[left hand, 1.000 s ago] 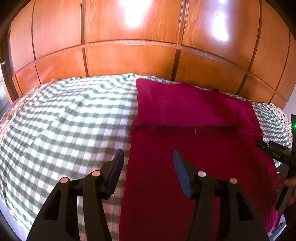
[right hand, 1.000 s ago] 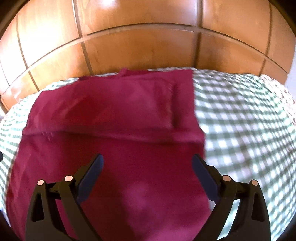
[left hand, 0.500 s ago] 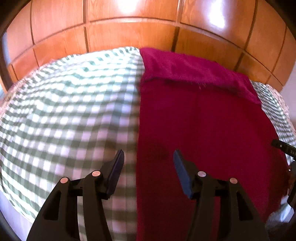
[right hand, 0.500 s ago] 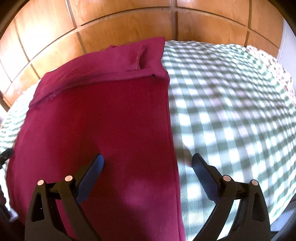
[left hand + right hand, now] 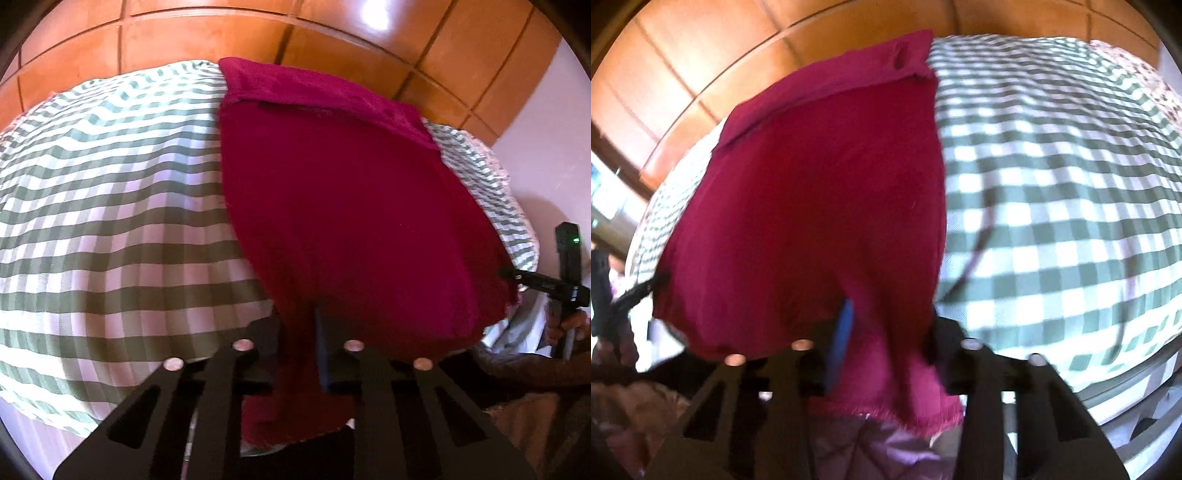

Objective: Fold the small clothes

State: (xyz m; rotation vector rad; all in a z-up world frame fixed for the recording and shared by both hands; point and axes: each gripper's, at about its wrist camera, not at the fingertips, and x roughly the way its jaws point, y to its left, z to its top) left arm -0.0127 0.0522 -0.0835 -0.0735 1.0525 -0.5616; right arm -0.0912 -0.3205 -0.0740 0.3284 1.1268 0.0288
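Note:
A crimson cloth [image 5: 351, 206] lies flat on a green-and-white checked bedcover [image 5: 110, 206], its far end folded over into a band [image 5: 314, 92]. My left gripper [image 5: 297, 332] is at the cloth's near left corner. Its jaws are closing, with bunched fabric pinched between them. In the right wrist view the same cloth [image 5: 820, 192] fills the left half, and my right gripper [image 5: 890, 332] is at its near right corner. Its jaws are also closing on a fold of the cloth, which hangs frayed below the fingers. The right gripper [image 5: 535, 284] also shows at the cloth's far corner in the left wrist view.
Wooden panels [image 5: 184, 37] rise behind the bed. The checked cover [image 5: 1052, 184] spreads bare to the right of the cloth, and its near edge drops off just below the grippers. A hand [image 5: 565, 325] holds the right gripper's handle. Pale quilted fabric [image 5: 905, 443] lies below.
Both grippers have pulled back to the cloth's near edge and tipped downward. Their jaws, wide apart before, have come together on the two near corners.

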